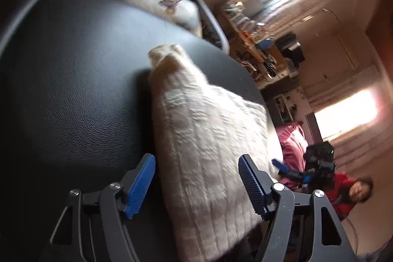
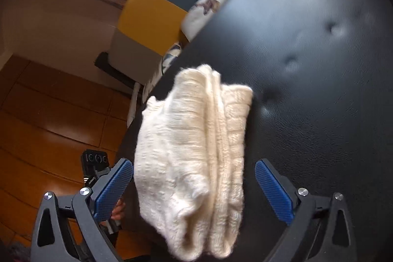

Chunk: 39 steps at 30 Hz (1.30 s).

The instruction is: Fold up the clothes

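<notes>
Folded cream knit garment (image 1: 208, 149) lay on black padded leather surface (image 1: 73, 90), left gripper (image 1: 196, 186) with jaws apart astride it, pads off the knit, right gripper (image 2: 194, 188) likewise spread wide, garment's near end cut off by frame, background clutter blurred.

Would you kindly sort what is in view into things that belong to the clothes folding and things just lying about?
Belongs to the job:
cream knitted garment, folded on the black padded surface
left gripper, open
right gripper, open

Just lying about:
blue and yellow chair
printed white cushion
pink fabric
</notes>
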Each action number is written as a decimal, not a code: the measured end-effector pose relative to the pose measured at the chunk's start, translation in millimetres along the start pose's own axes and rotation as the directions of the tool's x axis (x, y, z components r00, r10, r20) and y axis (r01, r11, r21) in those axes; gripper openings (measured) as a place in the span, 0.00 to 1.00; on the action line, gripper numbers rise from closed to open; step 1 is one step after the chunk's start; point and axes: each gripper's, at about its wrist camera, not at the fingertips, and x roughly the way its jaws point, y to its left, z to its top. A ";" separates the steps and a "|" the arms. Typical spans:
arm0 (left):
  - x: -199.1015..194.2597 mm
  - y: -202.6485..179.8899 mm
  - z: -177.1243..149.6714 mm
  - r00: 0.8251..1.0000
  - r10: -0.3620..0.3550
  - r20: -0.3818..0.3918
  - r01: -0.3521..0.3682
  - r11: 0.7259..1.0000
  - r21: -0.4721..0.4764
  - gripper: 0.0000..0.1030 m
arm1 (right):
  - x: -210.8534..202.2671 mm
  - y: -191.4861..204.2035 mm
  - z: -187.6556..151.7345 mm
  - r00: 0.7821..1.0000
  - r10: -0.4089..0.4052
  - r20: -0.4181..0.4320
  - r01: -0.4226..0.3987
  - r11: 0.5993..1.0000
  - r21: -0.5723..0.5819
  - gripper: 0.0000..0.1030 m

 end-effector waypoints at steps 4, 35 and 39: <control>20.4 3.9 6.8 0.999 -0.019 -0.045 0.018 1.000 -0.019 0.71 | 20.4 -8.1 5.8 0.997 0.022 -0.070 -0.020 0.999 0.034 0.99; 61.1 -11.9 12.9 0.991 -0.059 -0.121 0.071 0.993 0.099 0.88 | 36.9 -3.6 -21.7 0.974 -0.024 -0.224 0.008 0.998 -0.068 0.60; 63.2 -13.5 12.3 0.992 -0.042 -0.116 0.051 0.996 0.074 0.88 | 38.5 -2.6 -24.9 0.972 -0.008 -0.236 -0.006 0.998 -0.061 0.64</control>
